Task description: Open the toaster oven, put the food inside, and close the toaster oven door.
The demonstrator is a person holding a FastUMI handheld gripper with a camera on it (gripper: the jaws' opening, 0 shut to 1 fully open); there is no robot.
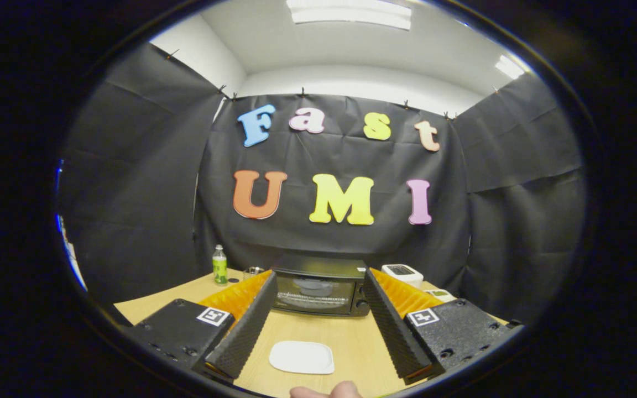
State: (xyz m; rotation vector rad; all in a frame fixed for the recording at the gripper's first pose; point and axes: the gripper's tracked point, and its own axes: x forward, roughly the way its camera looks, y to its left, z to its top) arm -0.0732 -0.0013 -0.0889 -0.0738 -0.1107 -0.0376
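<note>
Black and closed, the toaster oven (pixel 320 287) sits at the far side of the wooden table (pixel 351 337), just beyond the tips of the claw (pixel 318 284). The claw is released, its fingers (pixel 244 331) spread wide and holding nothing. Between them, on the near part of the table, lies a white plate (pixel 302 357). A green-labelled bottle (pixel 219 265) stands off to the oven's left, a small white device (pixel 402 273) to its right.
</note>
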